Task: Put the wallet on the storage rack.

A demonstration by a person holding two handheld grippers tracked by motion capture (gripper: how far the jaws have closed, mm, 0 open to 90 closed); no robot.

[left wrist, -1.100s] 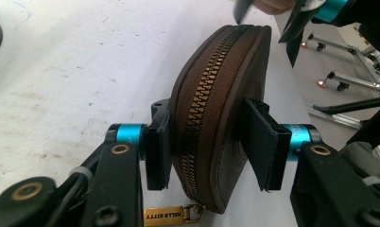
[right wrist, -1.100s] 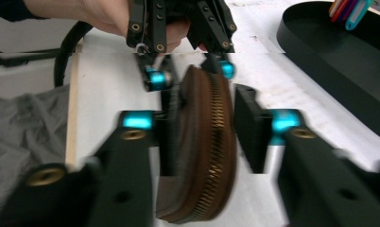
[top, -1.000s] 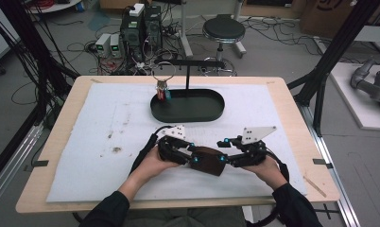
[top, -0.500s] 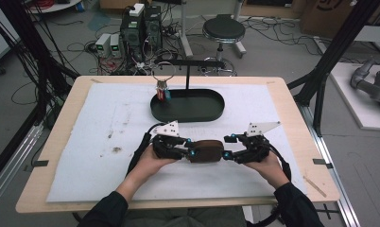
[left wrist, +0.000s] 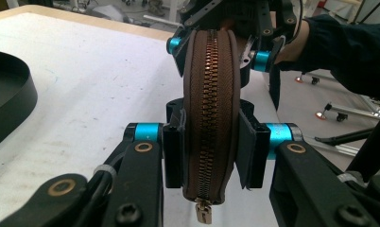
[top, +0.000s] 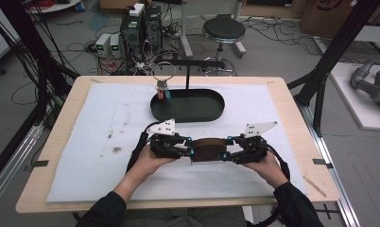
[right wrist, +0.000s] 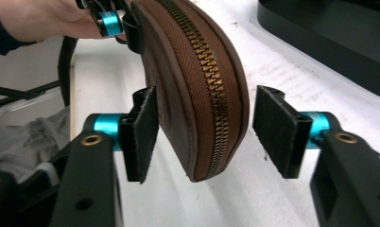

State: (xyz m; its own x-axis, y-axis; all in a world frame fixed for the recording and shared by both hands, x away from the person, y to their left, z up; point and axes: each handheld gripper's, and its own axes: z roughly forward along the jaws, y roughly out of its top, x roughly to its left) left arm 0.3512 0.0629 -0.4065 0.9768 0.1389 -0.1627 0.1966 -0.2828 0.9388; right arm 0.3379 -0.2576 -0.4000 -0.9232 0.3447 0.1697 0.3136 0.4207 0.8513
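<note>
One brown pouch [top: 208, 149], one black tray [top: 188, 106], two tools.

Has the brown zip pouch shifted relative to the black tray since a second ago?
Yes. The brown zip pouch has swung level and sits slightly nearer the black tray.

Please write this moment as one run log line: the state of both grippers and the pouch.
left gripper: shut on brown zip pouch | right gripper: open, jaws just closing, one side apart | pouch: zipped, held over white mat

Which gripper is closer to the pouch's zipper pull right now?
Left. The left gripper clamps the brown pouch at the end where the zipper pull hangs. The right gripper straddles the opposite end, one pad off the pouch.
</note>
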